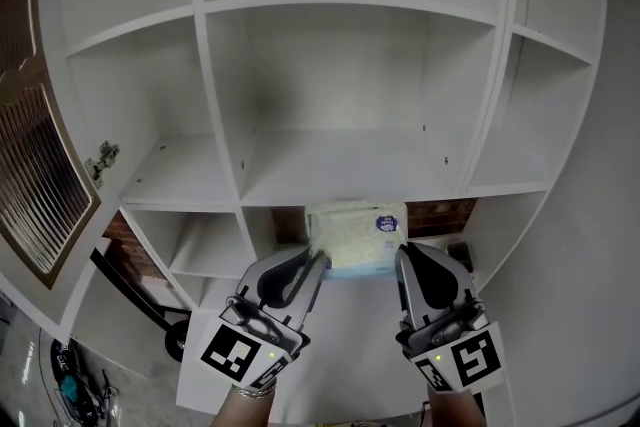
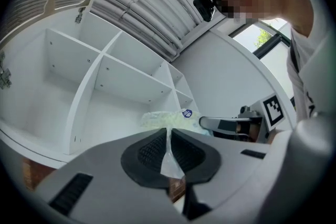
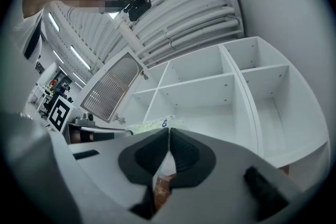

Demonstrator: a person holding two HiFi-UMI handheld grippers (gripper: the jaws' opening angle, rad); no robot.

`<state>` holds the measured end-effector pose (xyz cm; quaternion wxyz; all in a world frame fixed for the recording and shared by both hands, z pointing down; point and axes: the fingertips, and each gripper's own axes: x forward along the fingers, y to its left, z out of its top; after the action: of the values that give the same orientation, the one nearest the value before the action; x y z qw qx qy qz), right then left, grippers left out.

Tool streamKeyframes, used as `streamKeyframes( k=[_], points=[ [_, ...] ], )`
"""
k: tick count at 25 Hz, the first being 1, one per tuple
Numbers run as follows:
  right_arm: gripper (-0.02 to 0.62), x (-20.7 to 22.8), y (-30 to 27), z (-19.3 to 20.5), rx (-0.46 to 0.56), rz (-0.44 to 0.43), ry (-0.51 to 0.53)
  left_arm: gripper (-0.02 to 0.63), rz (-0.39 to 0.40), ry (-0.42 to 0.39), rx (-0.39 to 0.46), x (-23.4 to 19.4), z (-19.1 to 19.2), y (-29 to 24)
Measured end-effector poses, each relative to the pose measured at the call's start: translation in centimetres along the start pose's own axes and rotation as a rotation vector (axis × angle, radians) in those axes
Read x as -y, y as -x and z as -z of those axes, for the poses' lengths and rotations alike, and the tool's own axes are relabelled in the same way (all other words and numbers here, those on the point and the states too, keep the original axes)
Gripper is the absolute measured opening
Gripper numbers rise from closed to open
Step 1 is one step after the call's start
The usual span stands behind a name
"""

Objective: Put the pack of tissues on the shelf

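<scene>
Near edge of pack of tissues (image 1: 350, 233) hidden behind left claw (image 1: 317, 263) and right claw (image 1: 403, 257), blue label (image 1: 386, 223) unreadable, each claw pinching its thin crinkly film, soft pack held before white square-celled shelf (image 1: 340, 170).

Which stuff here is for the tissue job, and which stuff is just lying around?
For the job:
- pack of tissues
- left gripper and right gripper, each pinching an end of the pack
- white shelf

Just lying about:
- brown slatted door
- hinge
- clutter on the floor
</scene>
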<state>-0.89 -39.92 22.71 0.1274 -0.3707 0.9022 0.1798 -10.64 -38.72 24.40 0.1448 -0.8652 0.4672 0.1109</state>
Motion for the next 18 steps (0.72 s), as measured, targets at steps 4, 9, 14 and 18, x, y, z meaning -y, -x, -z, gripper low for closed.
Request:
streamKeyframes(
  k=[4,9,14,18],
  points=[
    [0.031,0.8,-1.5,-1.2,0.027,-0.029,0.026,0.034,-0.021,-0.024,0.014,-0.8,-0.7,-1.0],
    [0.032,1.4,-3.2,-1.8,0.038,-0.074,0.077,0.034,-0.053,-0.026,0.034,-2.3,-1.1,-2.2],
    [0.031,3.0,-4.6,-1.3,0.029,-0.073,0.072,0.034,-0.061,-0.068,0.017,-3.2,-1.3,-3.9],
    [0.032,4.0,-5.7,-1.0,0.009,-0.068,0.103,0.034,-0.063,-0.108,-0.005,-3.9,-1.5,-5.1]
  ],
)
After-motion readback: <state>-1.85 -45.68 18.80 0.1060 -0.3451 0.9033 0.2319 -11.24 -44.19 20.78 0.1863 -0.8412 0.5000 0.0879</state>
